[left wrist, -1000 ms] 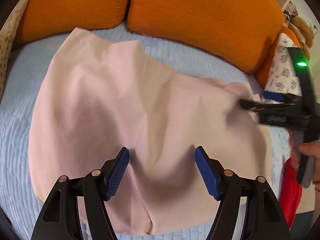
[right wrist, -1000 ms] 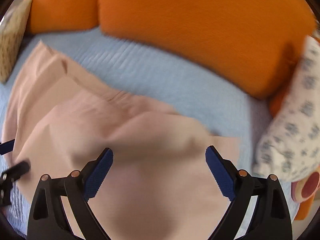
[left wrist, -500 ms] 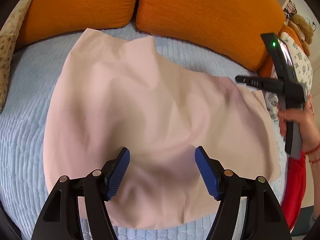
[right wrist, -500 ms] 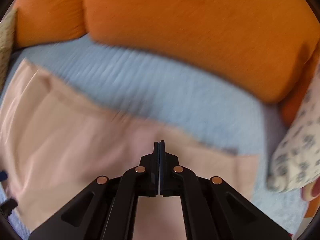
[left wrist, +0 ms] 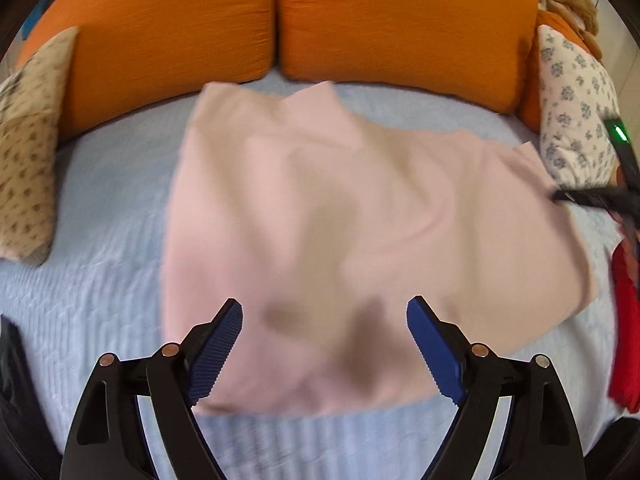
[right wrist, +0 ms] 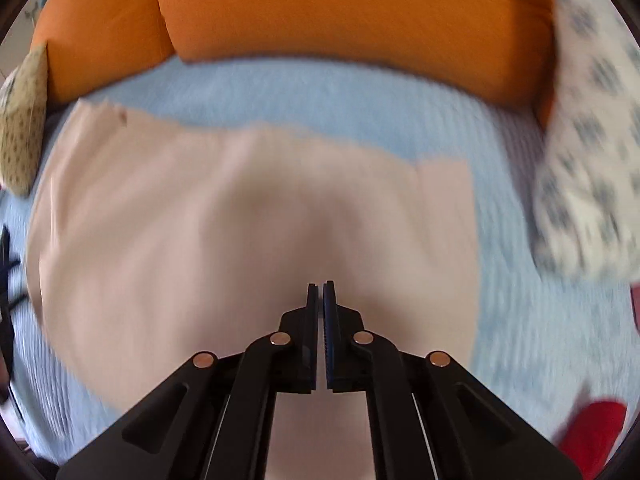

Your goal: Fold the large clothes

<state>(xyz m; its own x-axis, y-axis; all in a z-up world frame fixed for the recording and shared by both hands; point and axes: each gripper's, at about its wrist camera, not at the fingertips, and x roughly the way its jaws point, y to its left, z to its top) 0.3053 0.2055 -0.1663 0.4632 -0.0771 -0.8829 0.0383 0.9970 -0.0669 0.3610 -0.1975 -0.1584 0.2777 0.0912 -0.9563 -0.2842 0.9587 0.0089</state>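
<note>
A large pale pink cloth (left wrist: 360,220) lies spread and slightly rumpled on the light blue bedspread (left wrist: 100,240). My left gripper (left wrist: 324,344) hangs over the cloth's near edge. Its blue pads stand wide apart and are still opening, gripping nothing. In the right wrist view the same cloth (right wrist: 240,220) fills the middle. My right gripper (right wrist: 322,292) is above it, jaws just opening. Only a thin slit shows between the pads, with nothing in it. The left wrist view shows the right gripper (left wrist: 580,198) at the cloth's right corner.
Two orange cushions (left wrist: 400,20) (left wrist: 168,28) line the back. A beige patterned pillow (left wrist: 28,140) lies at the left and a white flowered pillow (left wrist: 572,104) at the right. A red garment (left wrist: 626,320) hangs at the right edge.
The left gripper has drawn back, so more bedspread shows, and its jaws have widened. The right gripper went from wide open to shut, then parted slightly, shifting over the cloth.
</note>
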